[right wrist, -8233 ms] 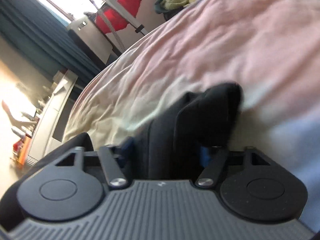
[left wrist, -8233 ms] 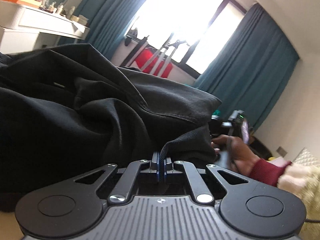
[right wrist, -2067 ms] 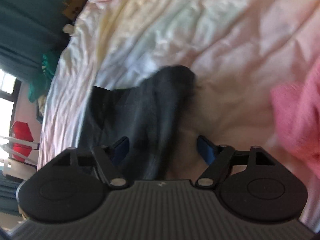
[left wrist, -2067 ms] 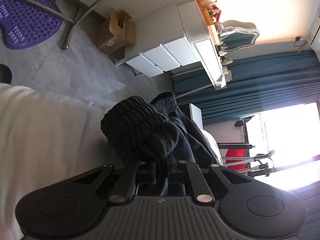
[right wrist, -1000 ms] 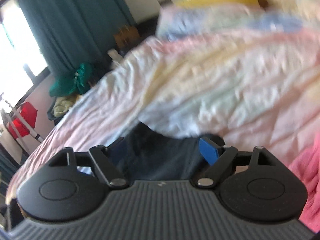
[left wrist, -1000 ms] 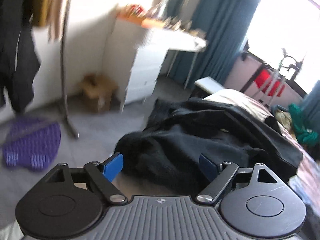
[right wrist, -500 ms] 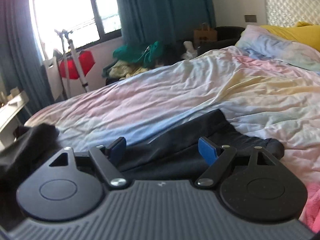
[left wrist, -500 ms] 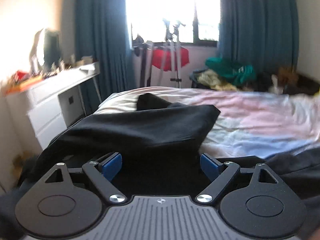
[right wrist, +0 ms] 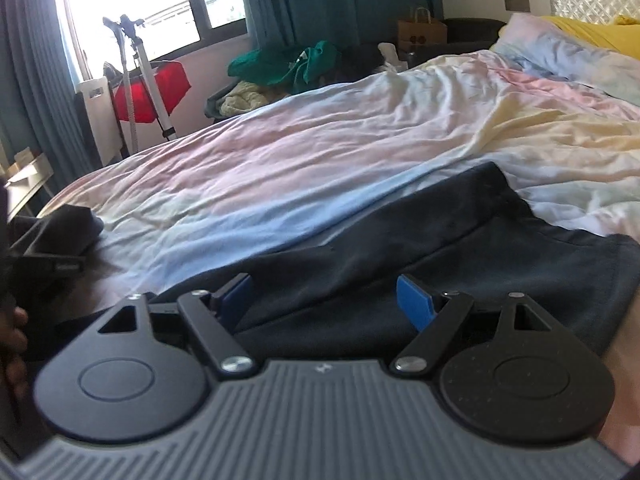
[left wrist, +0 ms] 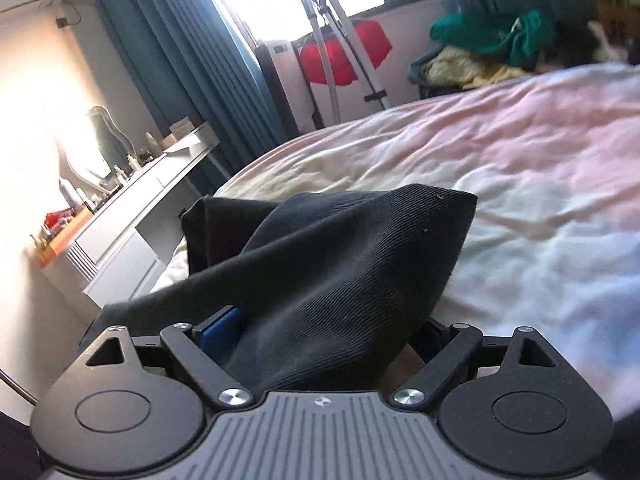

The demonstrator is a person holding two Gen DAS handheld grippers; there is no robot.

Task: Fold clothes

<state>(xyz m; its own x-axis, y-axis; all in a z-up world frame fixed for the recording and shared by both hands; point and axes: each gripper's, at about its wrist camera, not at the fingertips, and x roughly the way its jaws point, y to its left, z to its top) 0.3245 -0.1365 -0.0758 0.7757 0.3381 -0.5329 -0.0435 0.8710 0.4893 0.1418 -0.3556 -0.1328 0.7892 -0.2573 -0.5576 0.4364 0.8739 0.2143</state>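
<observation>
Black garment (left wrist: 340,264), twill-woven and matte, heaped in a soft peak on the bed (left wrist: 540,168) at its left end, then spread flat and creased toward the right (right wrist: 460,248). Lay over a crumpled pastel sheet. Left tool (left wrist: 326,322) gaped wide, cloth bulging between its blue pads, unpinched. Right tool (right wrist: 328,300) likewise released above the fabric.
</observation>
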